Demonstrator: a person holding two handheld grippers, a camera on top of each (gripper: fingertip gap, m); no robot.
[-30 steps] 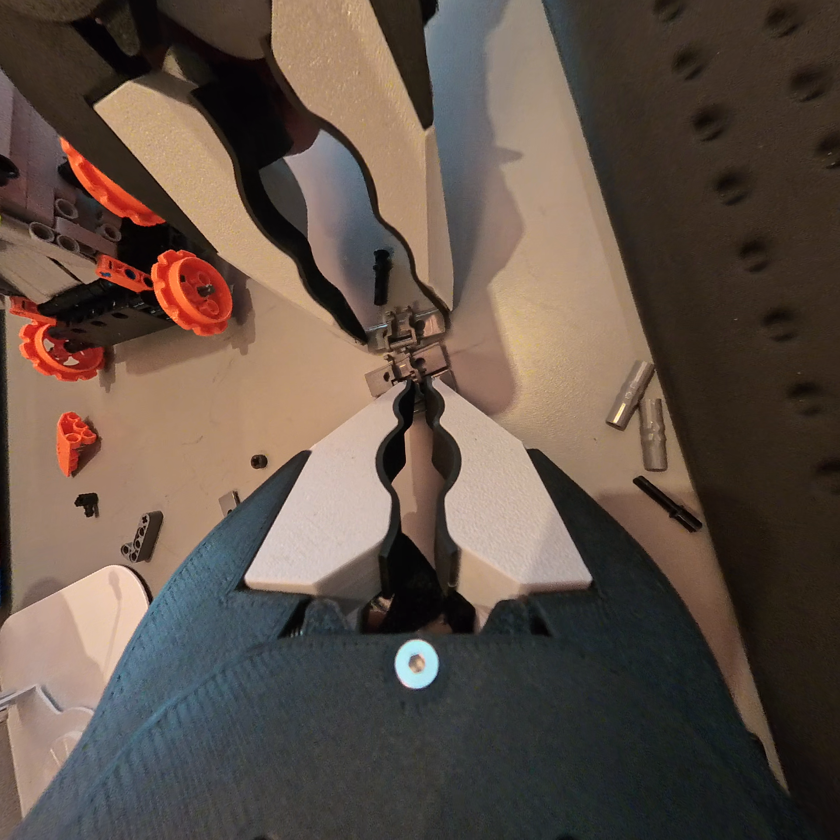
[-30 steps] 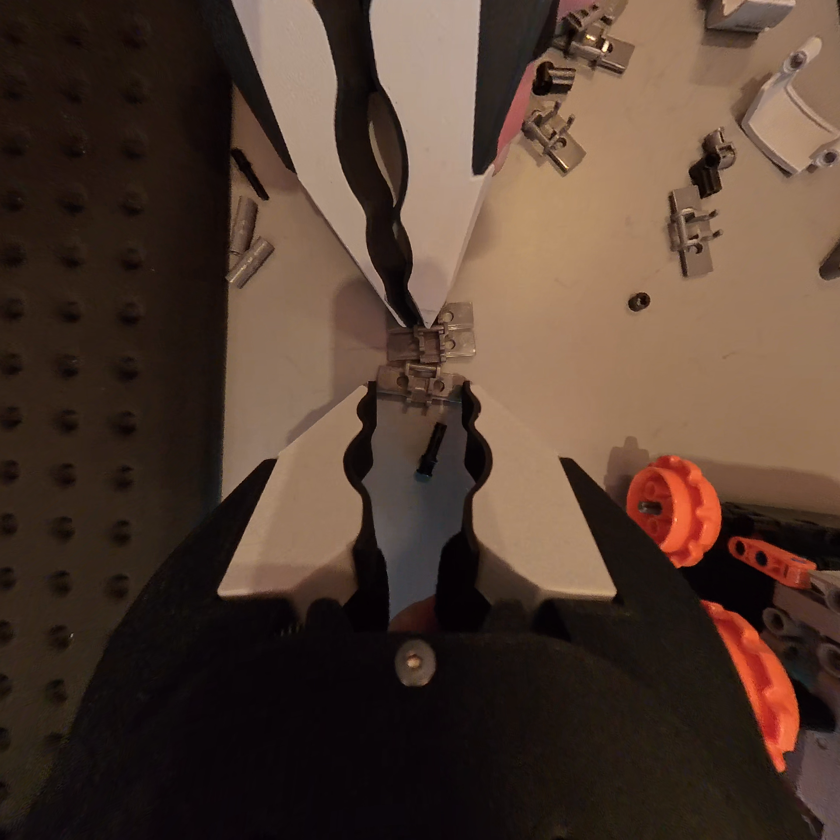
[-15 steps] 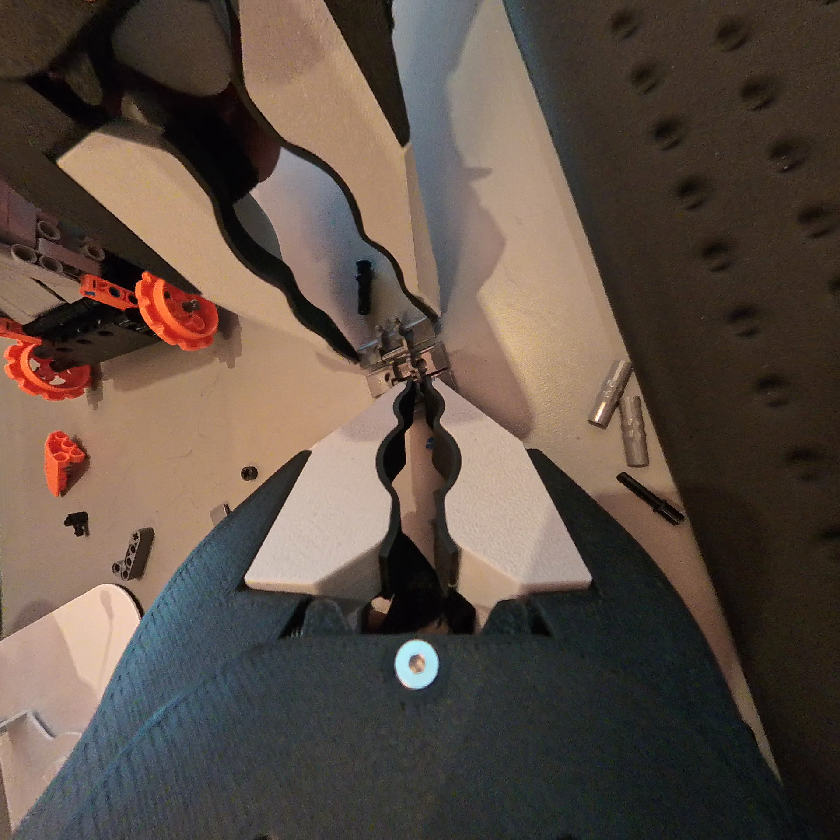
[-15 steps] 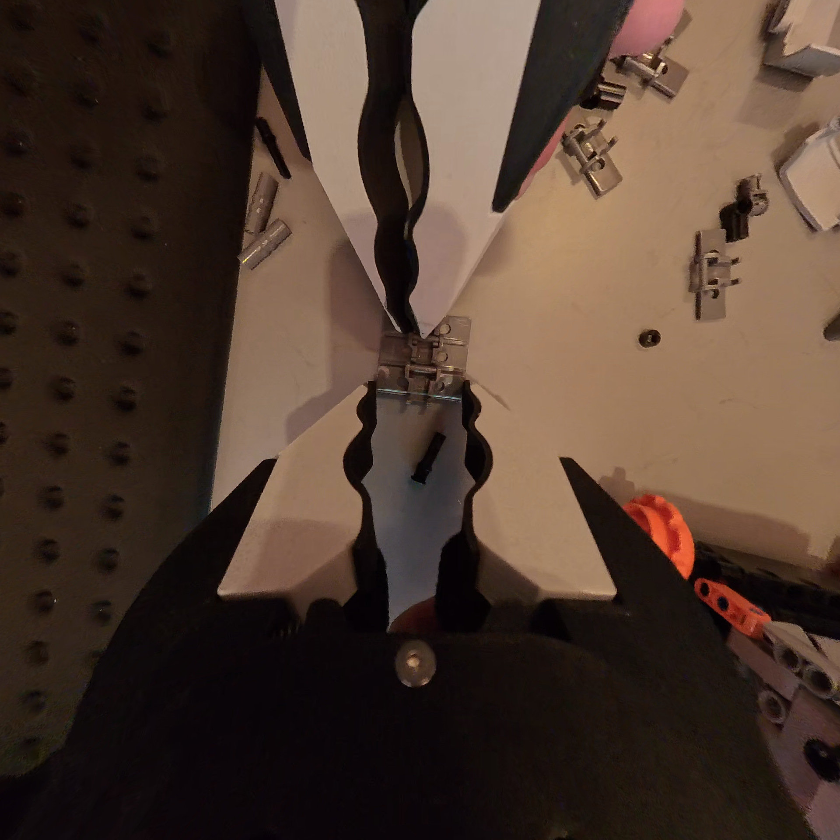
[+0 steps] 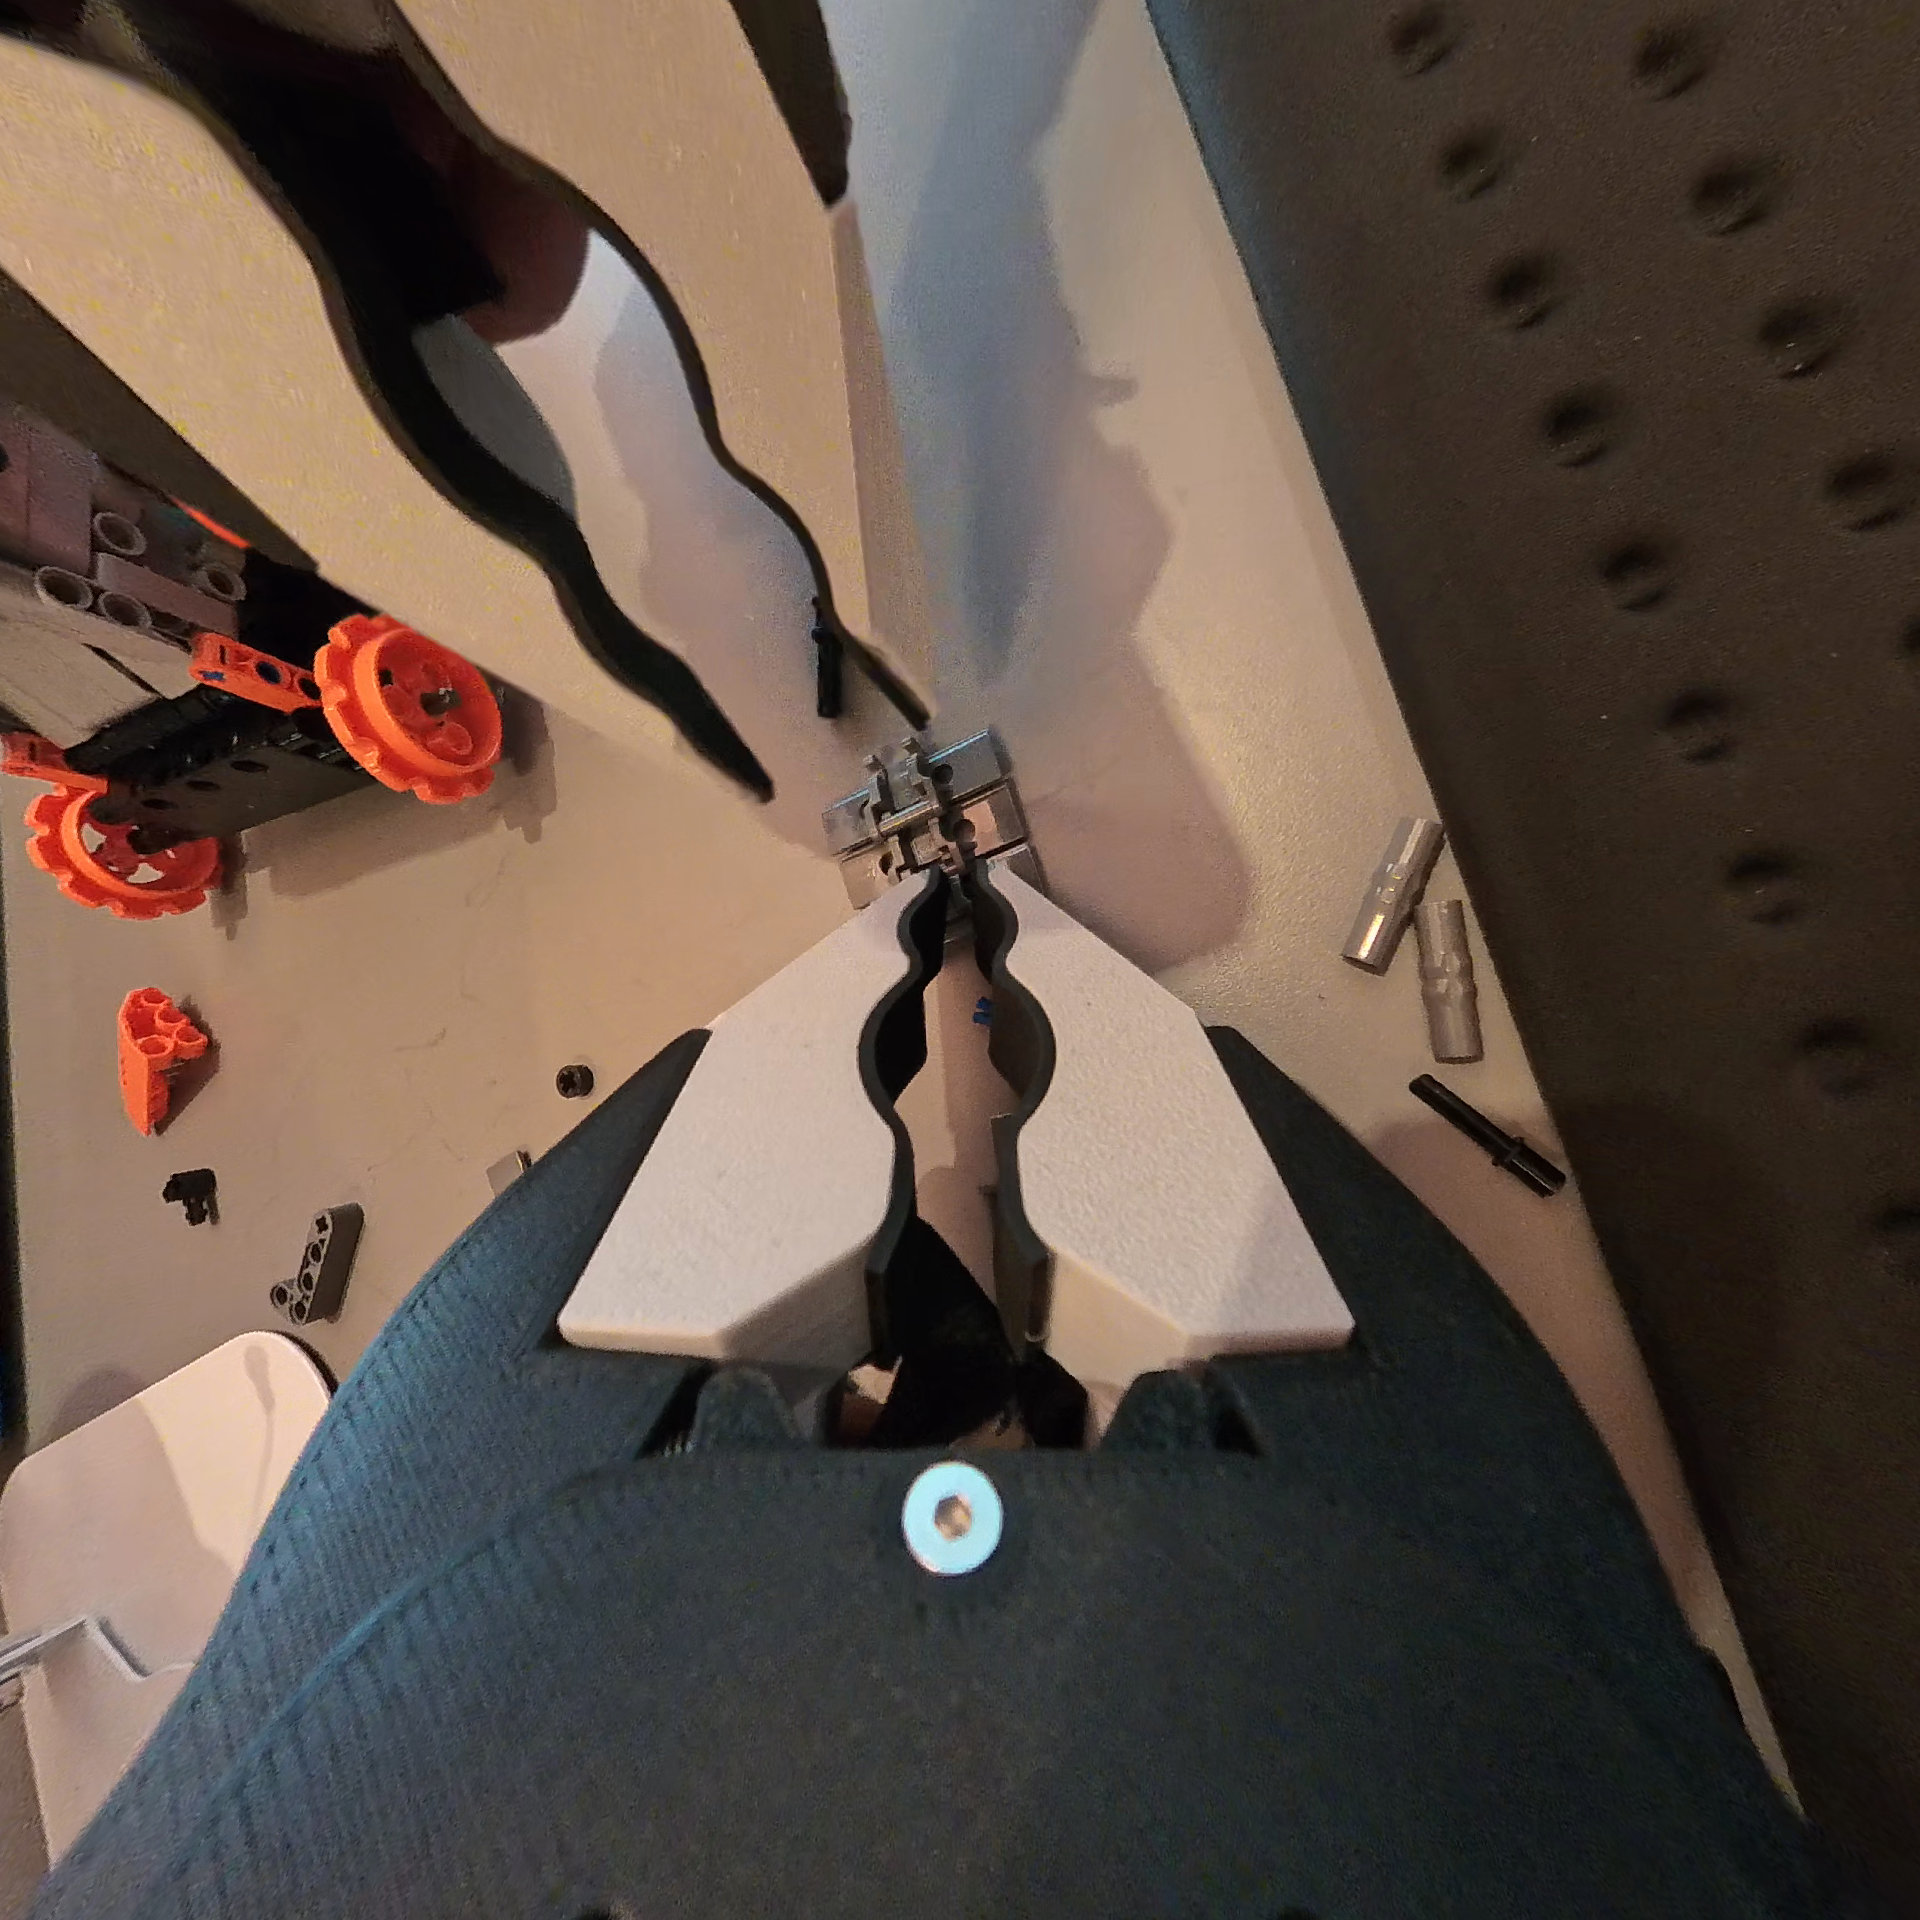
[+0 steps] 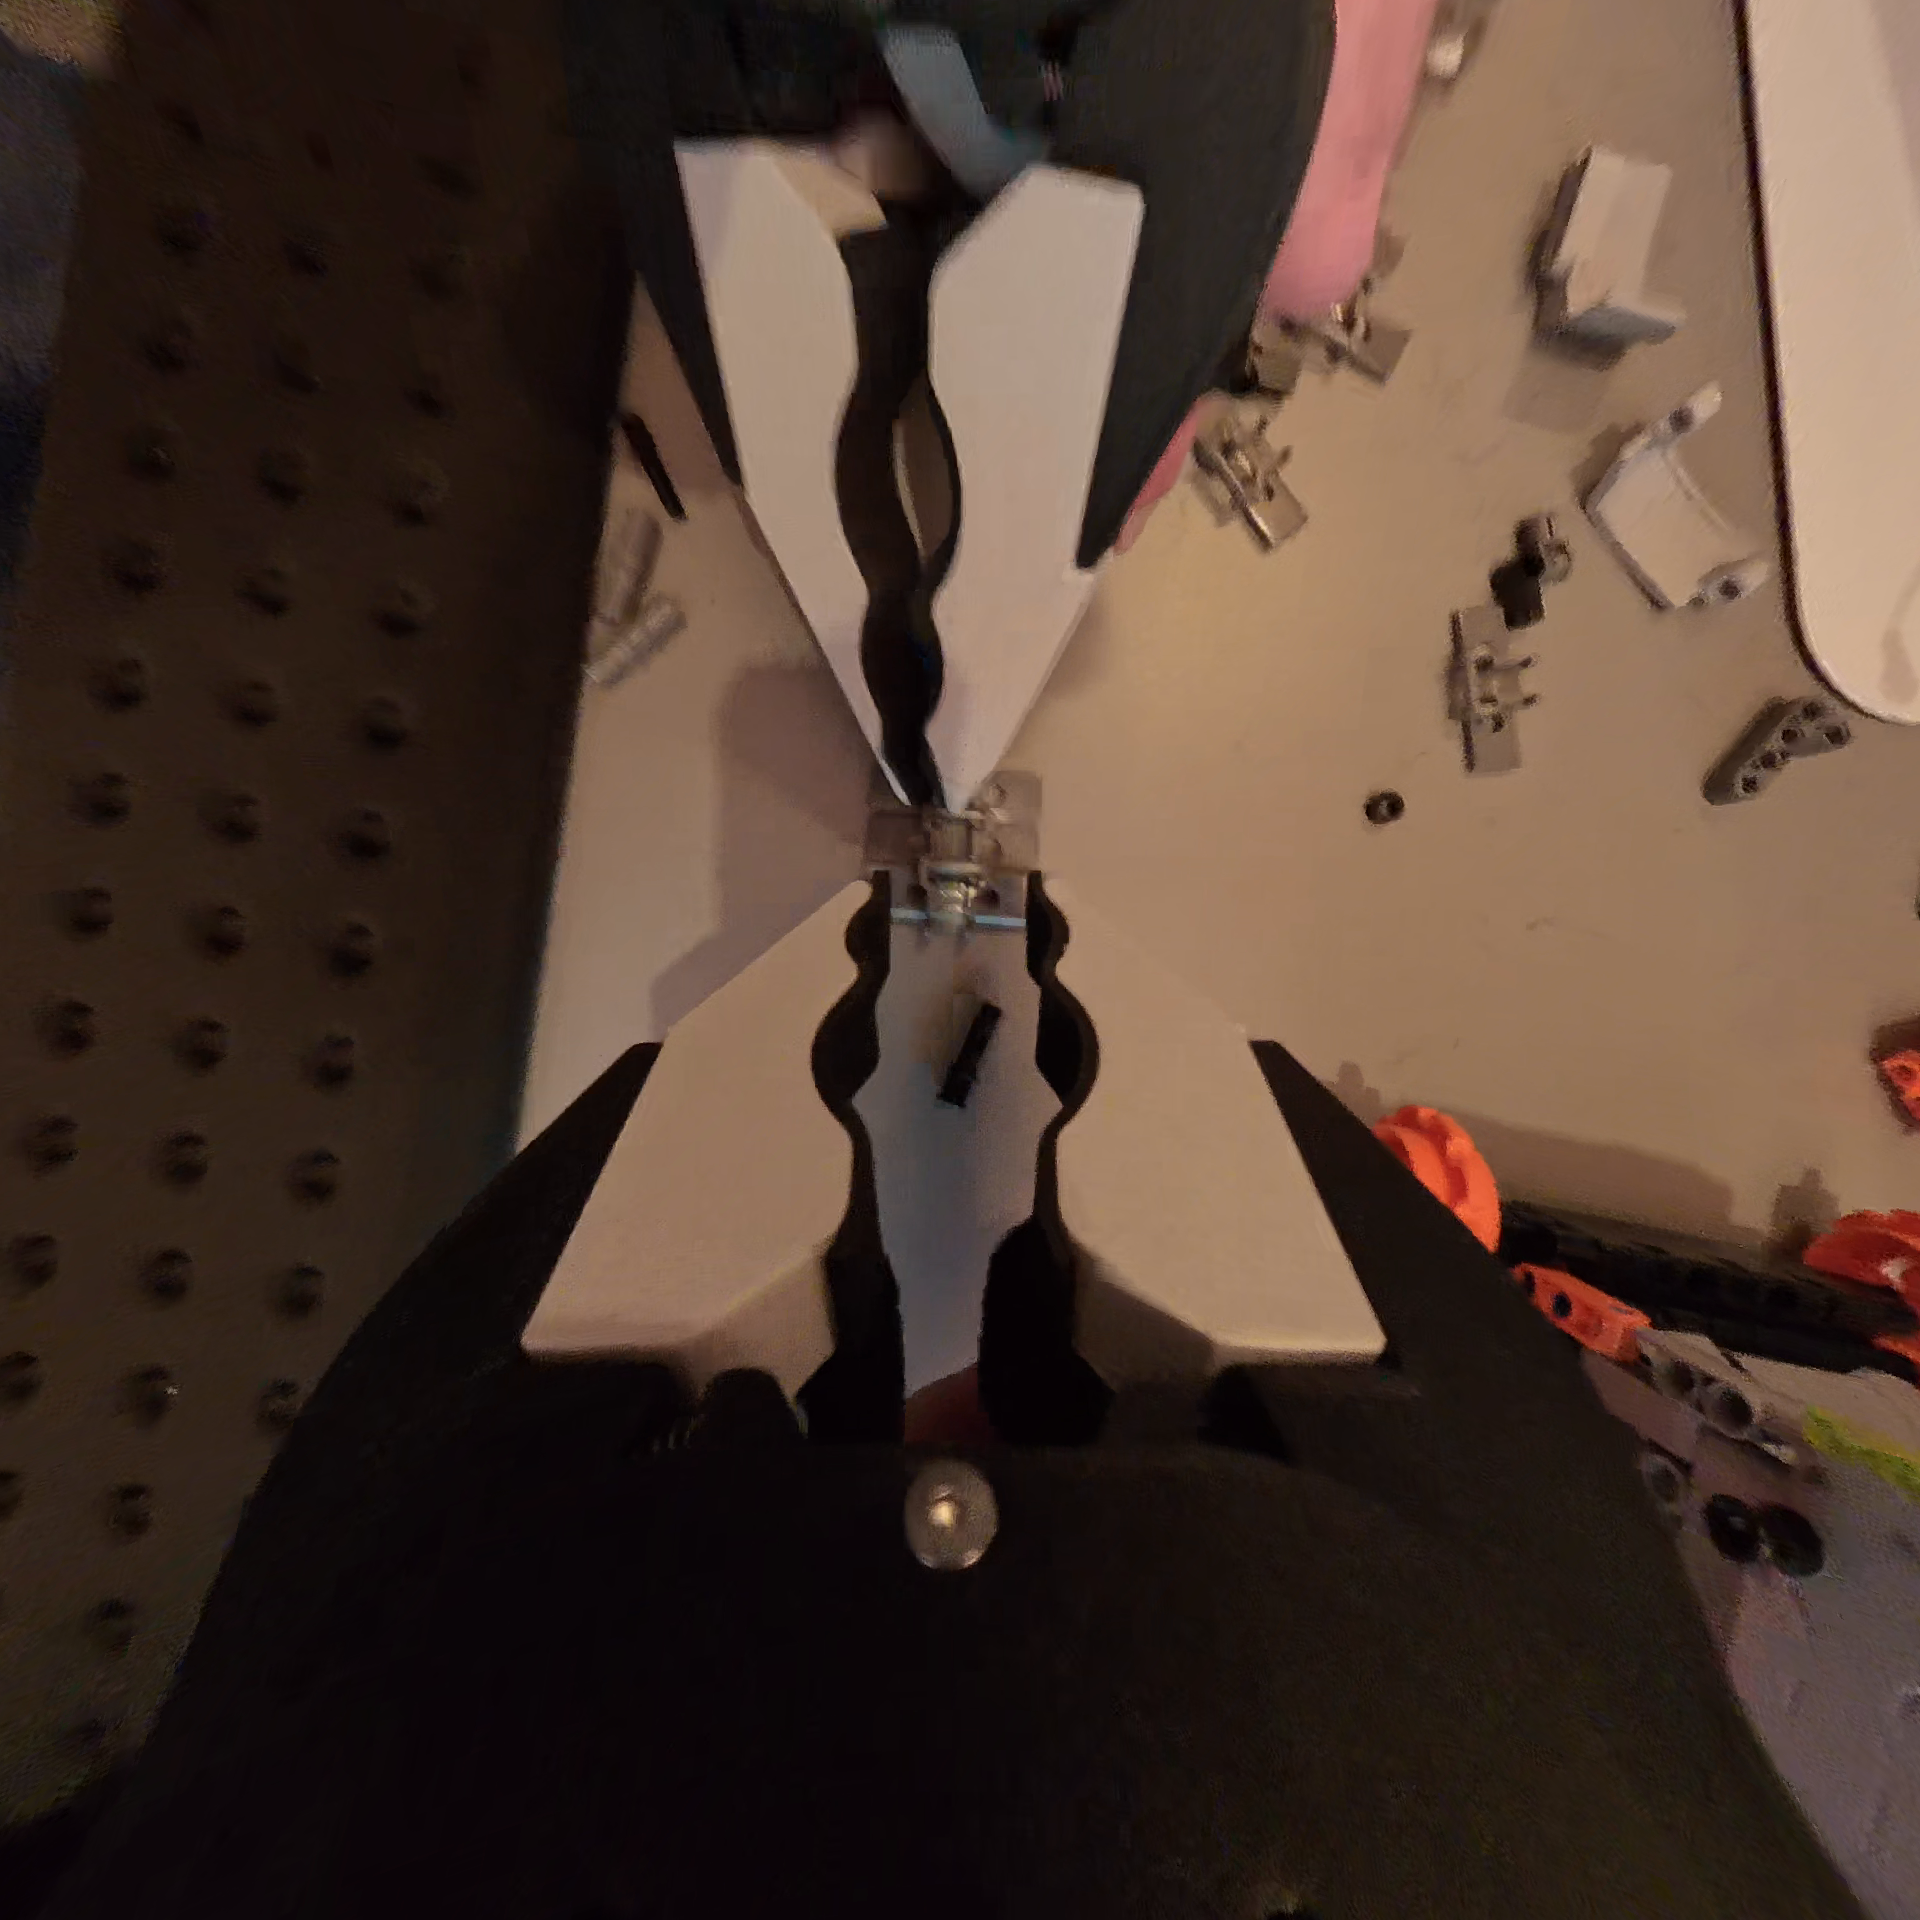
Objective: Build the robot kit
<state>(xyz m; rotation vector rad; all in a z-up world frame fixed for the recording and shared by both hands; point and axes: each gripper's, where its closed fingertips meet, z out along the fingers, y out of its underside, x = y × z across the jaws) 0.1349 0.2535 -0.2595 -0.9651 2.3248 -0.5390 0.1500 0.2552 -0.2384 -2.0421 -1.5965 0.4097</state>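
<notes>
At frame centre: two small grey hinge-like pieces sit joined together, raised between the two tools.
Left gripper: fingers nearly closed, tips pinching the near edge of the grey pieces.
Right gripper: fingers set wider, gripping the grey pieces by both sides.
Under the right tool: a black pin lies on the pale table.
Upper left, left wrist view: an orange-wheeled model.
Right side, same view: two grey sleeves, a black axle, a dark studded mat.
Upper right, right wrist view: scattered grey parts.
</notes>
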